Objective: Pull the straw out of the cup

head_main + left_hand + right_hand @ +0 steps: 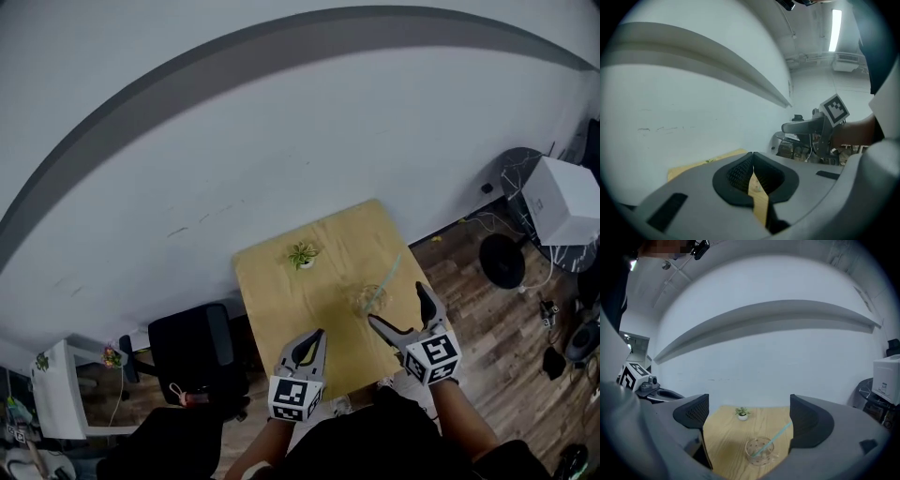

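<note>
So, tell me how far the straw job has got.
Done: nothing; the straw sits in the cup. In hand: the right gripper is open and aimed at the cup, touching nothing. The left gripper is shut and empty. Left: grip the straw and pull it out.

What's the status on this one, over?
Left gripper shut, empty. Right gripper open, short of cup. Straw in cup, untouched. Small plant beyond, not blocking.
</note>
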{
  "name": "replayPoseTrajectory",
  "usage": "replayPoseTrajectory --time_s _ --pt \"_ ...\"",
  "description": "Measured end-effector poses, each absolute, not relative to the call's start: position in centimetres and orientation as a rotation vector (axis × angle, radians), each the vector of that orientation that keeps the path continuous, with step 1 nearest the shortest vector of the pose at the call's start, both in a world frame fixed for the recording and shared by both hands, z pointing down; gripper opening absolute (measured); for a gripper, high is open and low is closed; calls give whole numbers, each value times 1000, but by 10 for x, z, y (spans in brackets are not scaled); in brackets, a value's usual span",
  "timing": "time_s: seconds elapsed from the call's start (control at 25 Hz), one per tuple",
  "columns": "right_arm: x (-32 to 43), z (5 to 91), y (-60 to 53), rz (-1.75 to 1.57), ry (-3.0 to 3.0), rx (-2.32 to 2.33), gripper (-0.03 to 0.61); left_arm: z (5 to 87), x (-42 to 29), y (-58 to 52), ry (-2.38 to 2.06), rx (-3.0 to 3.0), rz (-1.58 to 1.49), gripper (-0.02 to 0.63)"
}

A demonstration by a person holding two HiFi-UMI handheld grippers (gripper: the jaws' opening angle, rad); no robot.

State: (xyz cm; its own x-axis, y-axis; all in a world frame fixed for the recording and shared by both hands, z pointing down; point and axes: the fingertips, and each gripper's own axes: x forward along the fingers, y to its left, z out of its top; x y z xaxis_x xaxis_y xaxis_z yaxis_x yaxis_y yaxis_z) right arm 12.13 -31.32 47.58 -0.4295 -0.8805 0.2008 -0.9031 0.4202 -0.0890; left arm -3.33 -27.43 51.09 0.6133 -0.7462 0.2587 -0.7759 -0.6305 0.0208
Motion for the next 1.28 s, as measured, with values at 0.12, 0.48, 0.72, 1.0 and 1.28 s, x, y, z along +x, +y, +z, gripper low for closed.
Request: replayPoseTrajectory --time_s 0.12,0.48,0.72,1.0,1.28 --pt "129 490 -334 325 -2559 1551 539 511 -27 -288 -1328 2665 332 20" --pt "136 549 -375 556 -2563 1412 538 522 -18 -299 -1425 2587 371 20" --pt "142 593 -389 676 -2503 1374 532 530 -23 -301 -1458 2538 392 20" --pt "147 643 -403 811 -2423 1316 478 546 -42 -301 -1514 2416 385 20" --pt "148 664 -410 851 -2395 1280 355 552 -48 -306 -1549 2363 378 20"
